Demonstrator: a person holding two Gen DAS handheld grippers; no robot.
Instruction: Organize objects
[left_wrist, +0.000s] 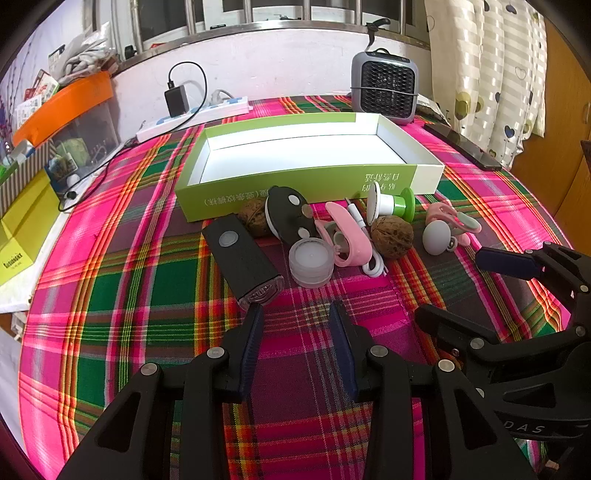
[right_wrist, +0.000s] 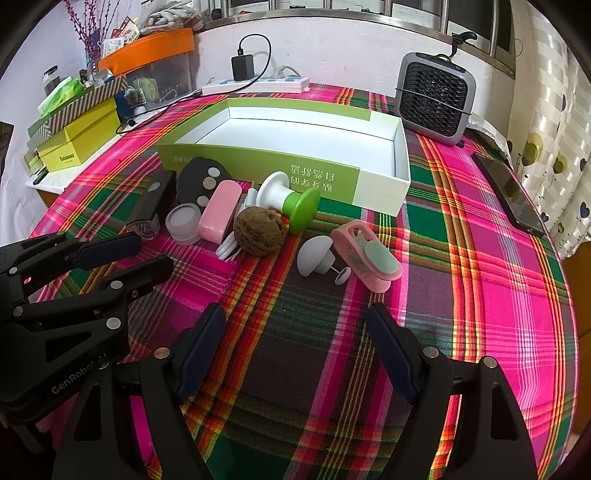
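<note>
An empty green and white box lies on the plaid tablecloth. In front of it lie small items: a black flashlight, a clear round jar, a black oval remote, a pink case, two walnuts, a green and white spool, a grey knob and a pink clip. My left gripper is open and empty just before the flashlight. My right gripper is open and empty before the knob and clip.
A grey fan heater stands behind the box. A power strip with a charger lies at the back. A dark phone lies at the right edge. Boxes are stacked on the left.
</note>
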